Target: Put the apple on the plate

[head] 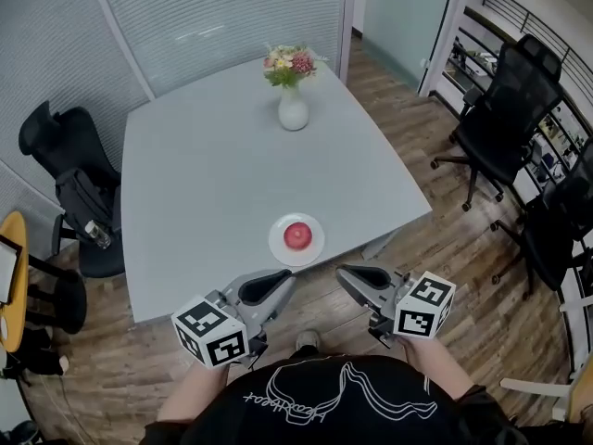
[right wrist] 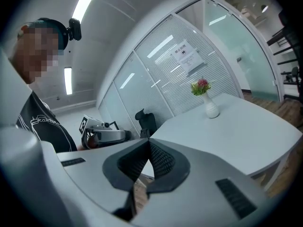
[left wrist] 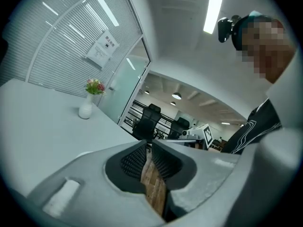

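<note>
Red apple (head: pixel 297 235) sits in the middle of a small white plate (head: pixel 276 246), just below the centre of the head view, close to the near edge of a pale grey table (head: pixel 204 184). From that, the placing looks done and only holding clear remains. Below the plate, off the table and over wooden floor, the left gripper (head: pixel 285 279) and right gripper (head: pixel 345 274) hang side by side near the person's chest, pointing toward the table. Each gripper's own view shows its ribbed pads brought together and empty, the left with a sliver of floor showing through. To finish well, hold both tips back from the table edge, since a nudge could push the plate off. A white vase (head: pixel 293 111) of flowers stands well apart, upper middle.
</note>
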A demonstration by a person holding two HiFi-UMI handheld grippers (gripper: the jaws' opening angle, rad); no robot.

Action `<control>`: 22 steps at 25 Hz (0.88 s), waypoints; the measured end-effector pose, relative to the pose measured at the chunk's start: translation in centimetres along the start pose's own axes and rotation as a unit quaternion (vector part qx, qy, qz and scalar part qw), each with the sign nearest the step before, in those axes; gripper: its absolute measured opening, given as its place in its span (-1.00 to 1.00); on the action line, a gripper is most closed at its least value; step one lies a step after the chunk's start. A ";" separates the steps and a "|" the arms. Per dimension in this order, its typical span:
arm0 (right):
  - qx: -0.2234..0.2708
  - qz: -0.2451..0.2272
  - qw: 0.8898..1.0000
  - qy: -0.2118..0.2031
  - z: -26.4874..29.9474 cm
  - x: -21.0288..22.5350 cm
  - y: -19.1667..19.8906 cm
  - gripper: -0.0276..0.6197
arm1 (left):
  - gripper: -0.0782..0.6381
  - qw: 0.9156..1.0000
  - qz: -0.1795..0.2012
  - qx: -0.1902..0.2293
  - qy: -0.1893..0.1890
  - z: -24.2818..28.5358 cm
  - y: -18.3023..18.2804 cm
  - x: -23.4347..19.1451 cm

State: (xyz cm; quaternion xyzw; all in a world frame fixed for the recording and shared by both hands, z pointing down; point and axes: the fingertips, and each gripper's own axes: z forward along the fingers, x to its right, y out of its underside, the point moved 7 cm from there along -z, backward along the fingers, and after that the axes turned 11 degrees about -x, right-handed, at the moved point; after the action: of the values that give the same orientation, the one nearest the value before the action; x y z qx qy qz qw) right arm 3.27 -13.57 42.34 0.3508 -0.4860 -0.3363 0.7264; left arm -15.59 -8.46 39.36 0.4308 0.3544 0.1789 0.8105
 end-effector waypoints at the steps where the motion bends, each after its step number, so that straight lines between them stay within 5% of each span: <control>1: -0.001 -0.002 1.000 0.000 -0.1 -0.2 0.1 -0.89 | -0.67 1.000 0.001 -0.002 -0.002 0.1 0.1 0.4; 10: -0.022 -0.062 0.998 0.017 -2.6 -1.7 0.5 -0.89 | -0.73 0.998 0.038 -0.014 -0.040 1.6 0.9 3.9; 22: -0.024 -0.070 0.997 0.001 -4.4 -2.8 0.2 -0.89 | -0.73 0.997 0.051 -0.011 -0.055 2.0 1.0 6.6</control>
State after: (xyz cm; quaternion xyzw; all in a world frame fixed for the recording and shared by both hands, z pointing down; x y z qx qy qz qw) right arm 6.63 -10.36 39.97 0.3672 -0.4509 -0.3976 0.7098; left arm -9.57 -5.11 38.11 0.4486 0.2851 0.1998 0.8231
